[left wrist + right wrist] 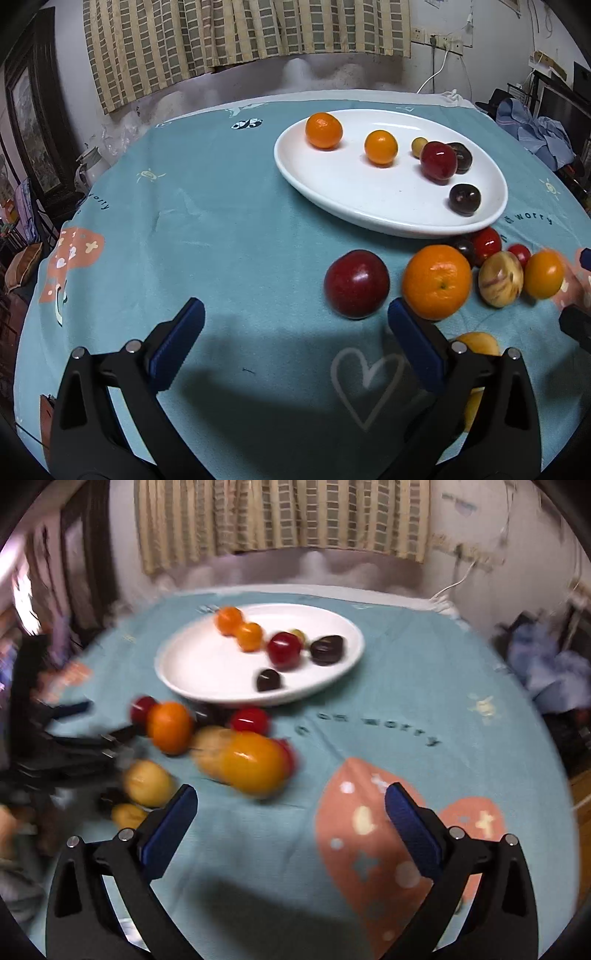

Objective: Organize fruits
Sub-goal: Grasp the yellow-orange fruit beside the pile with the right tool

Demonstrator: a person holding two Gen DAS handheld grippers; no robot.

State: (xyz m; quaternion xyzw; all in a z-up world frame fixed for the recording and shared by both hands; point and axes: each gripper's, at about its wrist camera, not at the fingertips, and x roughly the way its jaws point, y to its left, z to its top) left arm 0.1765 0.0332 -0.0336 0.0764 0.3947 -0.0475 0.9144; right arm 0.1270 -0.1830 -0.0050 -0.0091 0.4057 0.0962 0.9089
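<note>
While both tools hang empty, the left hand-held gripper [295, 321] is spread wide, its right finger just beside the big orange [436, 282]; a nudge could roll it into the red plum [356, 283]; the white plate [369, 206] waits beyond on the desk [221, 221]; the right hand-held gripper [291, 805], also spread, looks blurred, so a hasty grab may scatter loose fruit.

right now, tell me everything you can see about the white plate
The white plate is a shallow oval dish, glossy like glazed ceramic, lying flat on the teal tablecloth. It holds six fruits: two orange, one small yellowish, one red, two dark. Loose fruit crowds its near edge; actual contact is unclear. Neither gripper touches it.
</note>
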